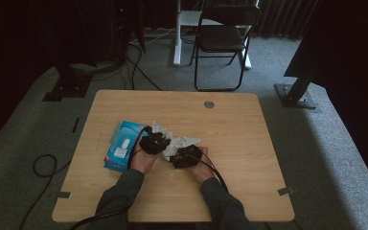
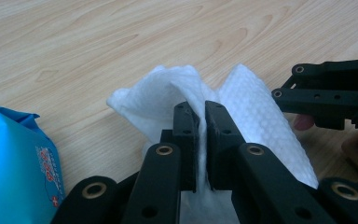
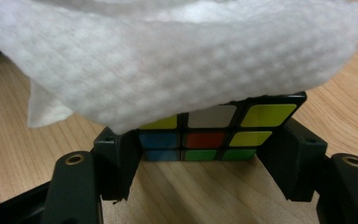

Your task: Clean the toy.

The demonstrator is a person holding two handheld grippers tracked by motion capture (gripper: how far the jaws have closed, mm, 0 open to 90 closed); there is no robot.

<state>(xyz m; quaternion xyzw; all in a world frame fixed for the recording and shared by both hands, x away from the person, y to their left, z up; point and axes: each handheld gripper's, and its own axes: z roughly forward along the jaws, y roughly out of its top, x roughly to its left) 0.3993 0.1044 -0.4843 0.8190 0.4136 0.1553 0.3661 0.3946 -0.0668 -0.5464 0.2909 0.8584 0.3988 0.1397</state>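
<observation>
My left gripper (image 2: 201, 140) is shut on a fold of a white textured wipe (image 2: 261, 121), pinching it upright above the wooden table. My right gripper (image 3: 205, 156) is shut on a colour-tiled puzzle cube (image 3: 205, 139), gripped by two opposite sides. The wipe (image 3: 182, 56) drapes over the cube's top and hides most of it. In the high view both grippers sit close together at the table's middle, the left gripper (image 1: 155, 141) just left of the right gripper (image 1: 186, 155). From the left gripper view the right gripper (image 2: 326, 98) shows at the right edge, beside the wipe.
A blue pack of wipes (image 1: 122, 143) lies on the table (image 1: 230, 124) just left of my left hand, and the pack (image 2: 14, 163) shows at the lower left in the left gripper view. A black folding chair (image 1: 223, 38) stands beyond the table's far edge.
</observation>
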